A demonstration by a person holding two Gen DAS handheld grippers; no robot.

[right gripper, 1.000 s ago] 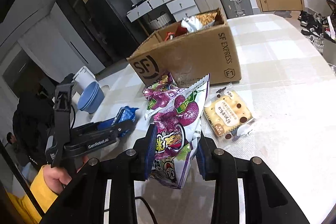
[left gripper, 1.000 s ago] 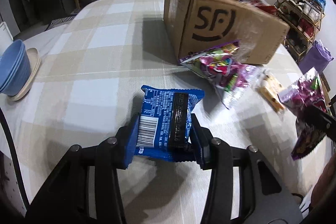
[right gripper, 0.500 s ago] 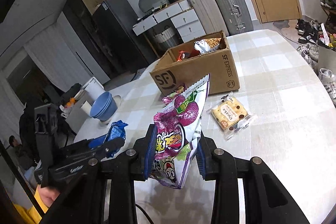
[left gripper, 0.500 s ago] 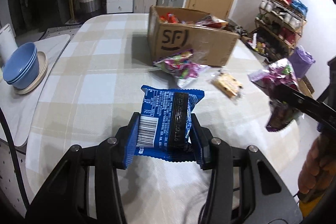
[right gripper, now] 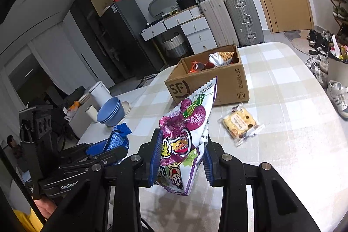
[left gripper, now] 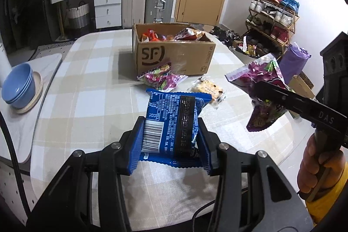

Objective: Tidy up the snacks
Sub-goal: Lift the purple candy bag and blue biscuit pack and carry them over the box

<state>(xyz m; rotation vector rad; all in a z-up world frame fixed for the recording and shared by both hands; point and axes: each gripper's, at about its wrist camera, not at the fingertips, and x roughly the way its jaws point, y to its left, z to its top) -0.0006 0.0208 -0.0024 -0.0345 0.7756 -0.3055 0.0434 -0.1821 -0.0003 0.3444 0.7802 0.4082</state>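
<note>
Aloft above the checked tabletop: left gripper clamped on crinkly blue foil snack packet, right gripper clamped on purple-and-white plastic snack bag.

The cardboard box hides most of its snacks — only the top packets show above its rim. The pink packet near the box is blurred; its print cannot be read. The blue packet is half hidden behind the left gripper in the right wrist view.
</note>
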